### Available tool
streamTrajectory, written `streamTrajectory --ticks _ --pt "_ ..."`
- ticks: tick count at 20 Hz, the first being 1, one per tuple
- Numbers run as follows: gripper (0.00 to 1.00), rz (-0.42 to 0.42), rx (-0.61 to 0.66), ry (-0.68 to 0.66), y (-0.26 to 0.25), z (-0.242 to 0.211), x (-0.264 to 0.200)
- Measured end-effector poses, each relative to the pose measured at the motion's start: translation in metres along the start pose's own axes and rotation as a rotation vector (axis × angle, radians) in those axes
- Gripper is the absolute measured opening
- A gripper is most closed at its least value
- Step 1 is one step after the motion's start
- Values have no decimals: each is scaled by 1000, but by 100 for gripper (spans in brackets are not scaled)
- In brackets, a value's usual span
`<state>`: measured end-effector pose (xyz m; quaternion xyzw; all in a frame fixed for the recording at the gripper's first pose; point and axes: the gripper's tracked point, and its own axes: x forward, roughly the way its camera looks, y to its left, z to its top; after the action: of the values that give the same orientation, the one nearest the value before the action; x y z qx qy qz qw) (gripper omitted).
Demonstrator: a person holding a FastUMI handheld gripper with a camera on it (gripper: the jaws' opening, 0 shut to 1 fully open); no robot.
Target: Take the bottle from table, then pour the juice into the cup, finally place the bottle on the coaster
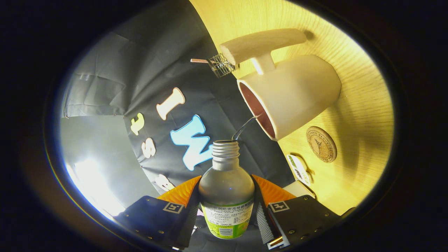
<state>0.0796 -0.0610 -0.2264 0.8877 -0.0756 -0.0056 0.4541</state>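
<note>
My gripper (226, 210) is shut on the bottle (226, 189), a clear plastic bottle with a green and white label and no cap, its body pressed between both orange-backed fingers. The whole view is rolled over, so the wooden table (364, 87) stands to the side. A thin stream of liquid runs from the bottle's threaded mouth (225, 143) into the rim of the white cup (290, 94), which has a dark red inside and a long pale handle. The round cork coaster (321, 144) lies on the table just beside the cup.
A small wire-mesh strainer (220, 64) with a thin handle sits beyond the cup's handle. A small printed packet (299, 168) lies on the table near the coaster, close to my right finger. Black cloth forms the wall behind the bottle.
</note>
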Motion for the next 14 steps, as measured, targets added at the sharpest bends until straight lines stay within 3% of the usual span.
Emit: streamTrajectory --ticks 14 --pt "73 -2 -3 -5 4 10 1"
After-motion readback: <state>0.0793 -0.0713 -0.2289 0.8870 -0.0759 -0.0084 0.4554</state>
